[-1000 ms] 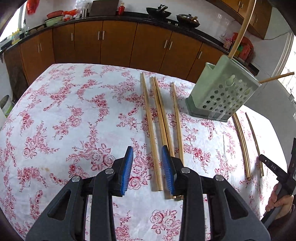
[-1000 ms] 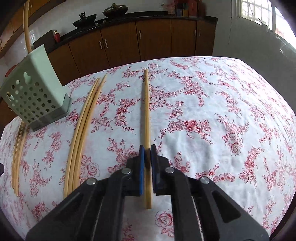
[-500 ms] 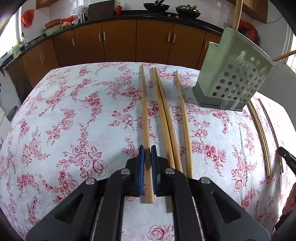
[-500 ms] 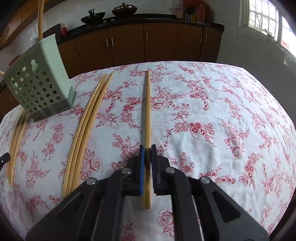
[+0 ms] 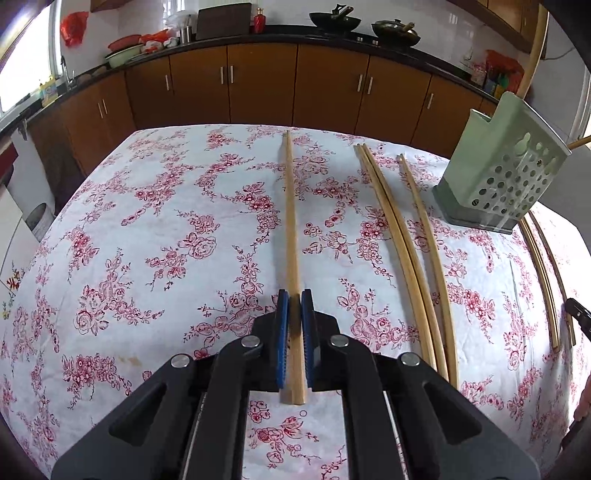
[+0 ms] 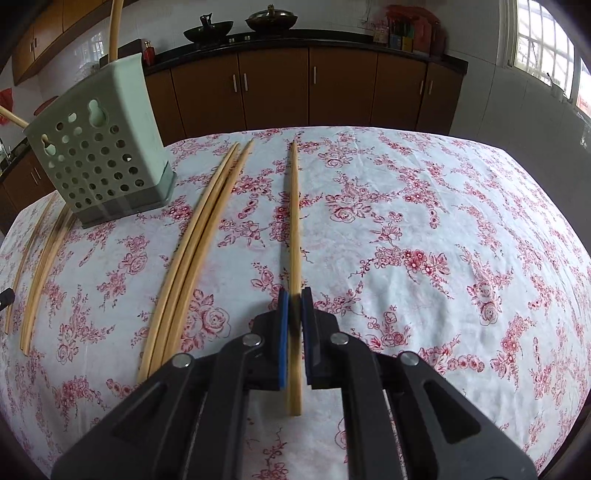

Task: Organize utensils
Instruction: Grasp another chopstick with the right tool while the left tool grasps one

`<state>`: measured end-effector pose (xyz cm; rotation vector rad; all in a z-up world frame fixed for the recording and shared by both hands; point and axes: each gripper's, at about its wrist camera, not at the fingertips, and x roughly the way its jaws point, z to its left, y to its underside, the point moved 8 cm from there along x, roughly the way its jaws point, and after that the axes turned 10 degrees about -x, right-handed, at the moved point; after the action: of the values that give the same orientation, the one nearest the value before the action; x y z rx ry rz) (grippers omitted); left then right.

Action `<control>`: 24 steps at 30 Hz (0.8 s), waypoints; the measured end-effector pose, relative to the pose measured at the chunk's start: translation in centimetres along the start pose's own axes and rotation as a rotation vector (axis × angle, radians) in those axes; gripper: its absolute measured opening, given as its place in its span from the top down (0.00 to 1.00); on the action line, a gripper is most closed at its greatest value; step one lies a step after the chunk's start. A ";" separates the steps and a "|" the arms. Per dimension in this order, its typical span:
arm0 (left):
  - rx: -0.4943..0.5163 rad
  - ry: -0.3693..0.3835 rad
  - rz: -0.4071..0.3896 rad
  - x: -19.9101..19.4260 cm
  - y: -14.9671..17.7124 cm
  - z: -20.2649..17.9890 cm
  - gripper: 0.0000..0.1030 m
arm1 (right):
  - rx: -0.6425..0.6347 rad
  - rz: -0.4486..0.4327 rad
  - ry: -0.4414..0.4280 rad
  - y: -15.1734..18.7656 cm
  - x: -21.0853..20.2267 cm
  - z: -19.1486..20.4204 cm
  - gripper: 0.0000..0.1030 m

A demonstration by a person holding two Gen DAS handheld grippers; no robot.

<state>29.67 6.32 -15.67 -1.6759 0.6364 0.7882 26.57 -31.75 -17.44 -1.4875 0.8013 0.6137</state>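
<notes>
While the green utensil holder (image 5: 502,177) stood on the floral tablecloth (image 5: 155,236), the left gripper (image 5: 294,314) and right gripper (image 6: 294,314) each clamped one wooden chopstick (image 5: 291,236) (others lay alongside).

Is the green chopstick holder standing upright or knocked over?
Upright. The green holder stands on its base on the tablecloth, with a chopstick sticking up from it.

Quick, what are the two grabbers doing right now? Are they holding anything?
Left gripper: closed on a chopstick.
Right gripper: closed on another chopstick.
</notes>
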 end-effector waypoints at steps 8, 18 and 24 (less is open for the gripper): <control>0.009 -0.010 -0.003 -0.2 0.2 -0.2 0.92 | 0.004 0.000 -0.005 -0.2 0.3 -0.2 0.91; 0.008 -0.012 0.000 -0.1 0.1 -0.1 0.92 | 0.005 0.001 -0.006 -0.2 0.3 -0.1 0.91; 0.014 -0.016 0.000 -0.1 0.1 -0.1 0.91 | 0.005 0.001 -0.006 -0.2 0.4 -0.1 0.91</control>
<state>29.58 6.25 -15.63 -1.6549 0.6296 0.7950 26.96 -31.91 -17.57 -1.4804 0.7984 0.6164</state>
